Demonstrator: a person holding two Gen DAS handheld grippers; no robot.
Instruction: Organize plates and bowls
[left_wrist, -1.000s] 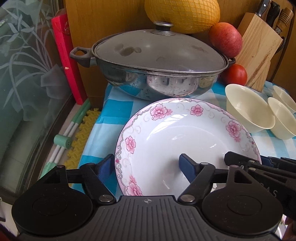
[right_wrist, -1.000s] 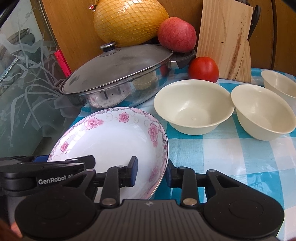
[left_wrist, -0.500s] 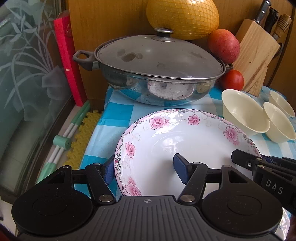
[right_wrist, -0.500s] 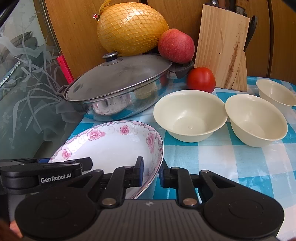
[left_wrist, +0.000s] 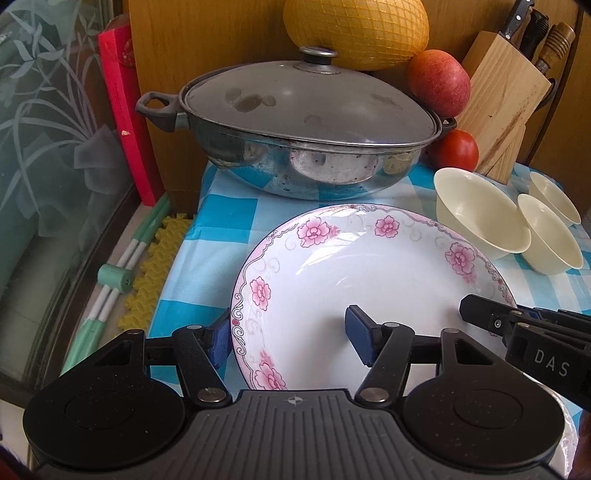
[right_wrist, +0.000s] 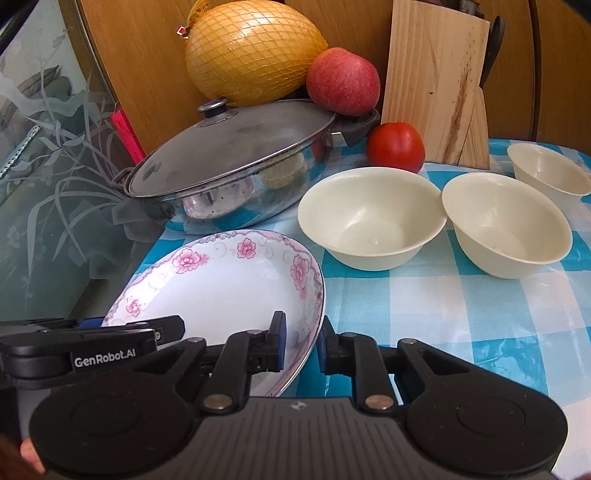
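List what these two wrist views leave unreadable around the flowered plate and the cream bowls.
- Flowered plate: near rim hidden, left wrist view, behind the left gripper body.
- Same plate, right wrist view: near edge covered by the right gripper, so pad contact on the rim is unclear.
- Farthest cream bowl: cut off by the right edge, right wrist view.
- Under the plate: whether anything lies there is hidden in both views.
- Pot contents: hidden by its lid.

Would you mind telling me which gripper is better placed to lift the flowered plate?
The right gripper. Its jaws have just closed on the plate's near rim, one pad either side. The left gripper also straddles the rim, but its inner pad stands clear of the plate.
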